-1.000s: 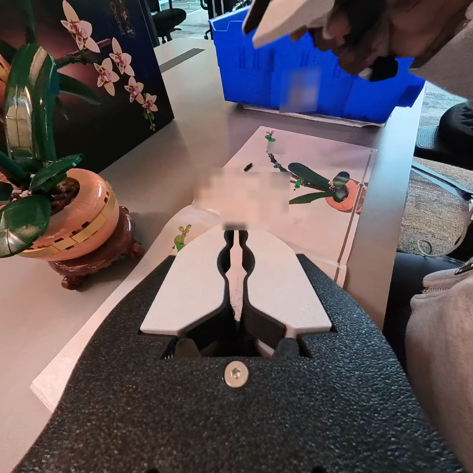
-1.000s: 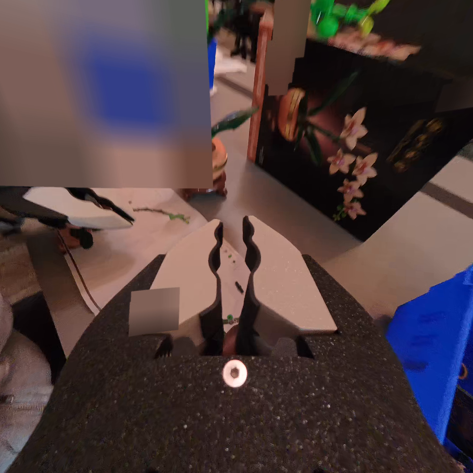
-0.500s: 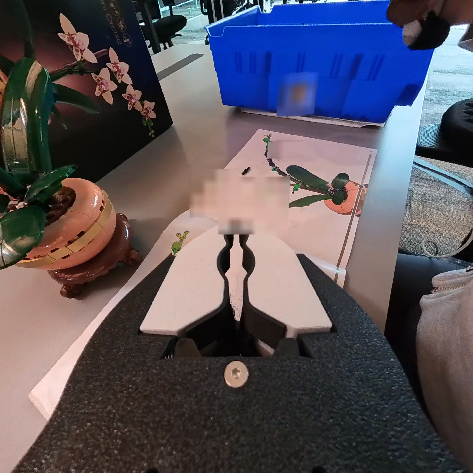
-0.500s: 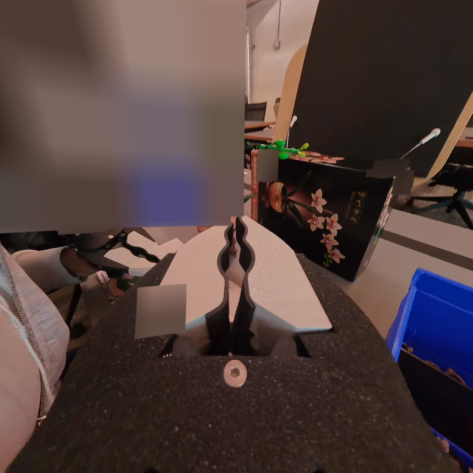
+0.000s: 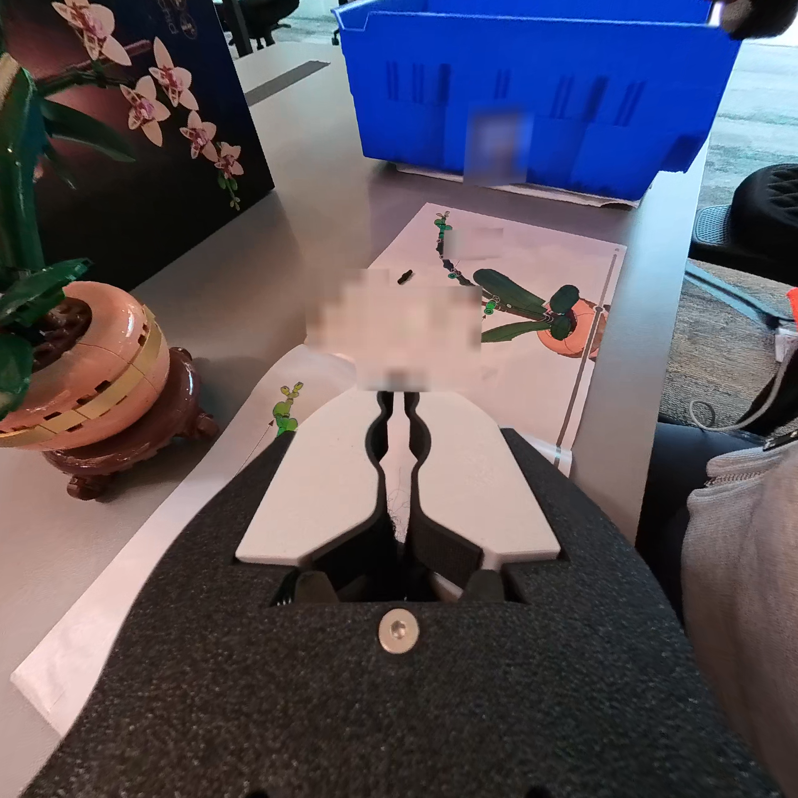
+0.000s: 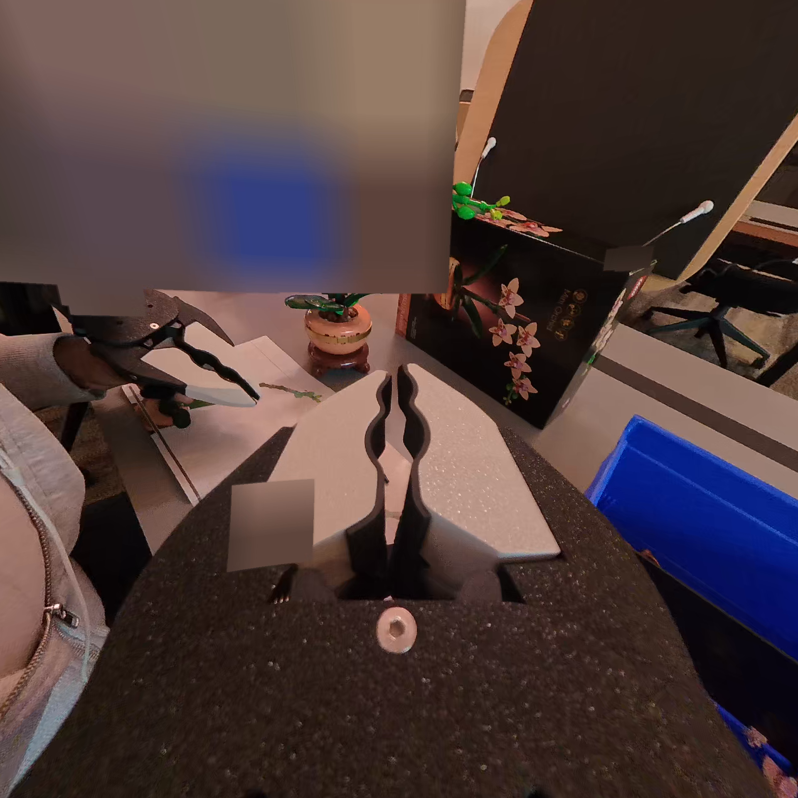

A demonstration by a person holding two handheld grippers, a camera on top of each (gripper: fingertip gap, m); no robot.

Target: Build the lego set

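Left gripper over instruction sheet, jaws nearly together, tips hidden by blur. Small black peg on sheet, beyond tips. Flowerpot left of sheet; blue bin behind. Right gripper raised, jaws pressed together, nothing between.

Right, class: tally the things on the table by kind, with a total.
Brick-built potted plant: 1
Dark orchid-picture box: 1
Blue plastic bin: 1
Open instruction booklet: 1
Small black loose piece: 1
Total: 5
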